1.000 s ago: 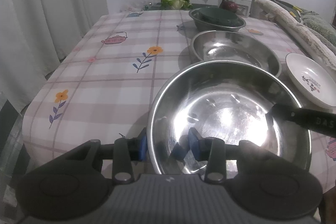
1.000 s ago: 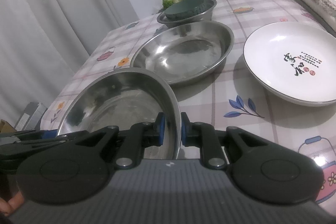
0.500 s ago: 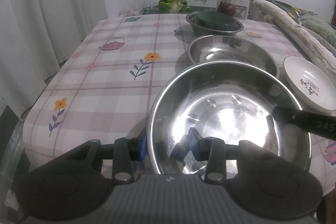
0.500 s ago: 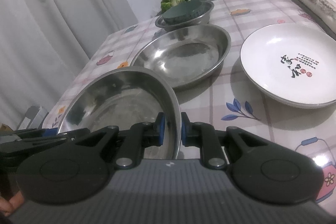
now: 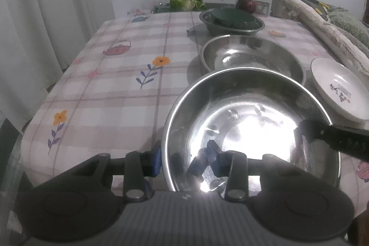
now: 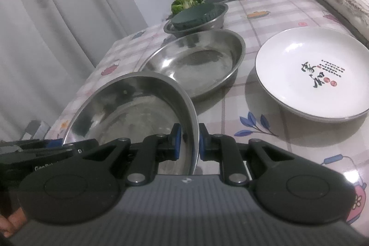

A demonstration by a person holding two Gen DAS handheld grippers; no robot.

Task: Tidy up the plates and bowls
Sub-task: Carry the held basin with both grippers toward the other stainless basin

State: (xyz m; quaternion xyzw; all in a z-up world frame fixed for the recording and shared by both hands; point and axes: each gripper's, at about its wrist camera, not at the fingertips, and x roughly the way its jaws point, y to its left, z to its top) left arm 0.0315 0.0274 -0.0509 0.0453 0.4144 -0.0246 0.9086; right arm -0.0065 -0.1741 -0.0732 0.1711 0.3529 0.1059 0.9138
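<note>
Left wrist view: left gripper (image 5: pixel 183 159) and right gripper (image 6: pixel 188 142), jaws nearly closed, both clamping steel bowl (image 5: pixel 251 128) rim. Second steel bowl (image 6: pixel 196 63), white plate (image 6: pixel 311 75) lying separate, awaiting stacking.

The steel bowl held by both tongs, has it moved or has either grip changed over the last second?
The bowl has shifted a little relative to the table: in the left wrist view more of the table's far end now shows. Nothing was let go or newly taken: the left tongs and right tongs straddle opposite sides of its rim as before. The second steel bowl and white plate stayed put.
</note>
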